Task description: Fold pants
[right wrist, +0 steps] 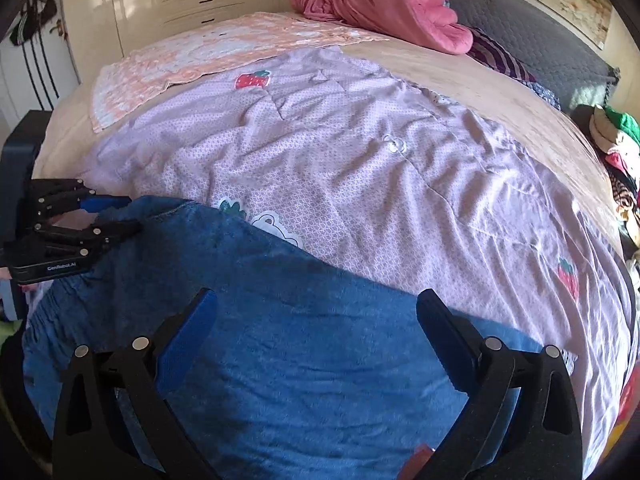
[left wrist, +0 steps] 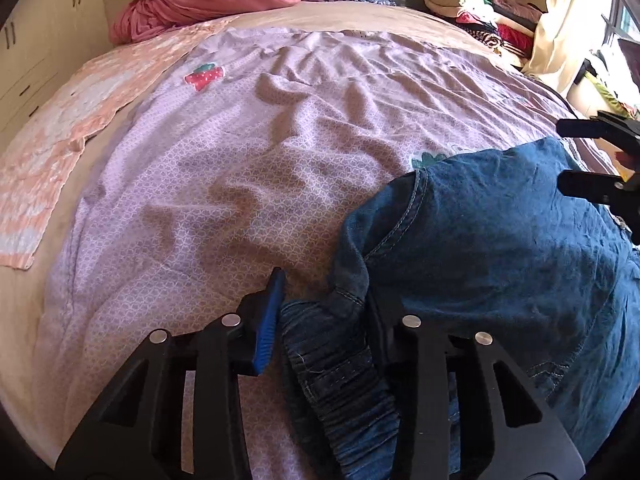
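1. Pants (left wrist: 500, 248) lie bunched on the quilt (left wrist: 240, 168), at its near edge.
2. Left hand-held gripper (left wrist: 324, 320): jaws narrowed onto the elastic waistband (left wrist: 340, 392), cloth between the pads.
3. Right hand-held gripper (right wrist: 316, 336): jaws wide, empty, above the denim.
4. Advice: right should pinch the waistband's other end, then both pull taut before folding.
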### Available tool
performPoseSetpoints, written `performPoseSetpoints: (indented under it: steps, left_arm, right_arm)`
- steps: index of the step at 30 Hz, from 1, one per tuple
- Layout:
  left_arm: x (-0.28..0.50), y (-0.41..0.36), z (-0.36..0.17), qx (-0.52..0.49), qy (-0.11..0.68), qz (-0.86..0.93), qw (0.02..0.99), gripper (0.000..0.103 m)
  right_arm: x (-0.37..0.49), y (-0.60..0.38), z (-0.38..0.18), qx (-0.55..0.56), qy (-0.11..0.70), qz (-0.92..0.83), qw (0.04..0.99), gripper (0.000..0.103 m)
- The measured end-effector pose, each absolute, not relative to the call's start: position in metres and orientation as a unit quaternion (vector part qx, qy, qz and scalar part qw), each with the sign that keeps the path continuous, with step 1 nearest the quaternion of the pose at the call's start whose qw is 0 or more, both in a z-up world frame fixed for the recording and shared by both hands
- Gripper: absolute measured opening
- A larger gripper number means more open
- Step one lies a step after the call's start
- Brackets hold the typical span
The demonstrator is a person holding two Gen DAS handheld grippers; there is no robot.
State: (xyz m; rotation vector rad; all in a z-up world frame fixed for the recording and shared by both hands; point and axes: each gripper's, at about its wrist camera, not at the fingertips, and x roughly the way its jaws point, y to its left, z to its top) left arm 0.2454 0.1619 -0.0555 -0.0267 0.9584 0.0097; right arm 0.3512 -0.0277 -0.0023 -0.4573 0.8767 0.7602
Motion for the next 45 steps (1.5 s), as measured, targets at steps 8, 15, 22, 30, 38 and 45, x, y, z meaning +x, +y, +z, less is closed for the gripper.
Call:
performPoseSetpoints:
  steps: [8, 15, 22, 30, 38, 45]
  left_arm:
    - [0.235, 0.161, -0.039, -0.012, 0.427, -0.008, 0.904, 0.027]
    - [0.224, 0.157, -0.027, -0.013, 0.407, -0.017, 0.913, 0.028]
    - [0.198, 0.149, -0.009, -0.01, 0.377, -0.029, 0.926, 0.028]
    - [0.137, 0.121, 0.024, 0.029, 0.315, -0.063, 0.947, 0.028]
    - [0.064, 0.089, 0.003, 0.1, 0.296, -0.091, 0.945, 0.028]
    - [0.023, 0.081, -0.022, 0.111, 0.312, -0.122, 0.936, 0.03]
  right_arm:
    - [0.364, 0.022, -0.032, -0.318, 0.422, 0.394, 0.752, 0.052]
    - [0.351, 0.015, -0.023, -0.273, 0.419, 0.417, 0.759, 0.004]
    - [0.31, -0.032, 0.026, -0.19, 0.373, 0.428, 0.801, 0.003]
    - [0.228, -0.086, 0.053, -0.144, 0.335, 0.434, 0.824, 0.003]
    - [0.147, -0.113, 0.024, -0.144, 0.346, 0.44, 0.816, 0.003]
    - [0.1, -0.123, -0.014, -0.148, 0.375, 0.448, 0.798, 0.003]
